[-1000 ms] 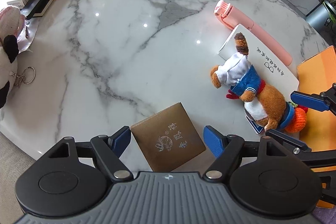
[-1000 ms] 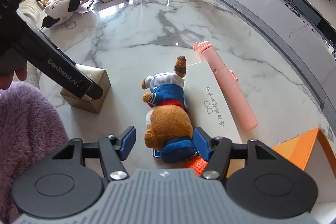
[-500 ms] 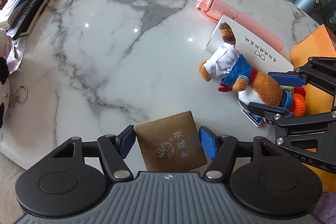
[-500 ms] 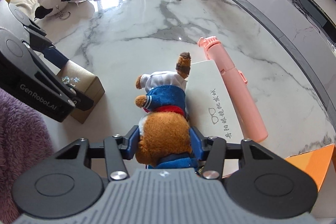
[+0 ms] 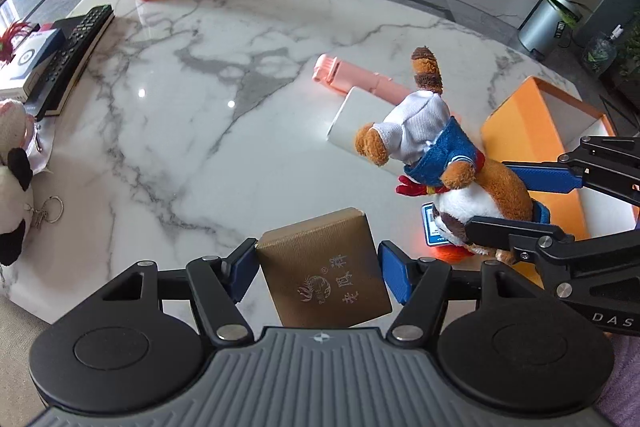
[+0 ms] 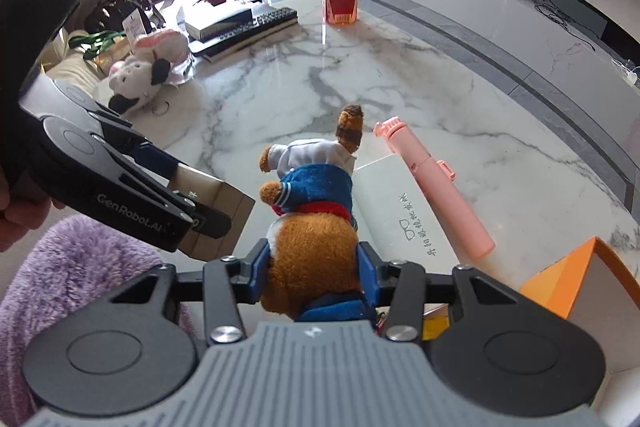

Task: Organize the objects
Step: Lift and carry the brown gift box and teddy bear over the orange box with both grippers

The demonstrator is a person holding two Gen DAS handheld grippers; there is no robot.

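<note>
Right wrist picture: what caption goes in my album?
Right tool lifts a plush dog above the marble table.

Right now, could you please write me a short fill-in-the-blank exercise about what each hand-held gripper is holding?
1. The left hand-held gripper is shut on the ____ box.
2. The right hand-held gripper grips the plush ____ by its head.
3. The selfie stick is ____ in colour.

Missing words: brown; fox; pink

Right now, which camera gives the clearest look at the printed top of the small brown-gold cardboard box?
The left wrist view: the brown-gold cardboard box sits between the left gripper pads, its printed top facing the lens. The right wrist view shows only a plain side and an edge of the box, mostly hidden behind that gripper.
</note>
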